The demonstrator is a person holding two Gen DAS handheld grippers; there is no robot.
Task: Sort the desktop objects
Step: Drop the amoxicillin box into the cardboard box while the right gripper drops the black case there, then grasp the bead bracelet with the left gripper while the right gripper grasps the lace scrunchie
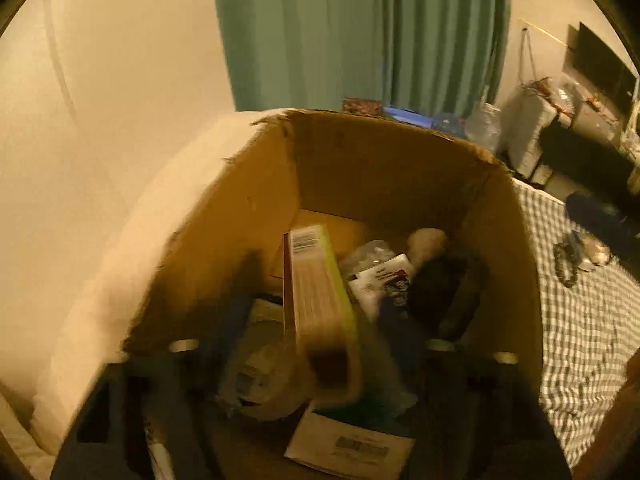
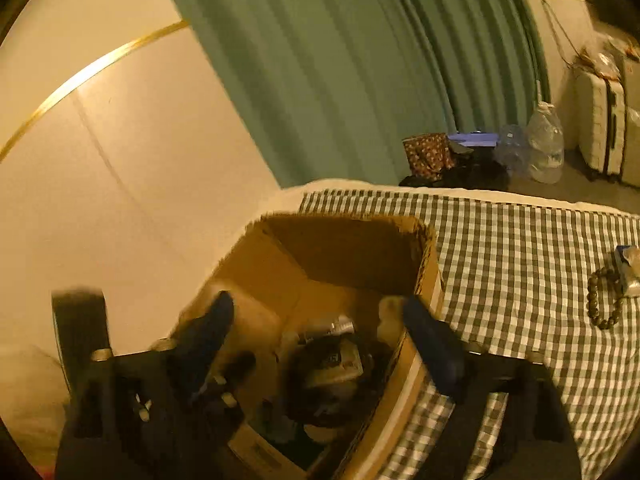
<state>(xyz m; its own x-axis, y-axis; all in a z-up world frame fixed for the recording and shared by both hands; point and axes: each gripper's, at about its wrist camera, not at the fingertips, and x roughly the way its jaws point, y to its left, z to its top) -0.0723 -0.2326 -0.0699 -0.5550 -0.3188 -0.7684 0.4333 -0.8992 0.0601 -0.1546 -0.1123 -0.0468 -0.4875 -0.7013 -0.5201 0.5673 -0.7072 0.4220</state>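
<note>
Both grippers hang over an open cardboard box that sits on a surface covered with a green-and-white checked cloth, close to the cream wall and a green curtain. The left gripper is spread wide above the box, its blurred dark fingers on either side of a long yellow-green carton that leans upright inside; whether they touch it I cannot tell through the blur. Around the carton lie a roll of tape, a white packet, a dark bundle and a labelled white box at the near edge. The right gripper is also spread wide and empty, one finger inside the box at its left wall, the other at the right rim. Out on the cloth, well apart from the box, lies a string of brown beads next to a small blue-and-silver item. Beyond stand plastic bottles and pale suitcases.
</note>
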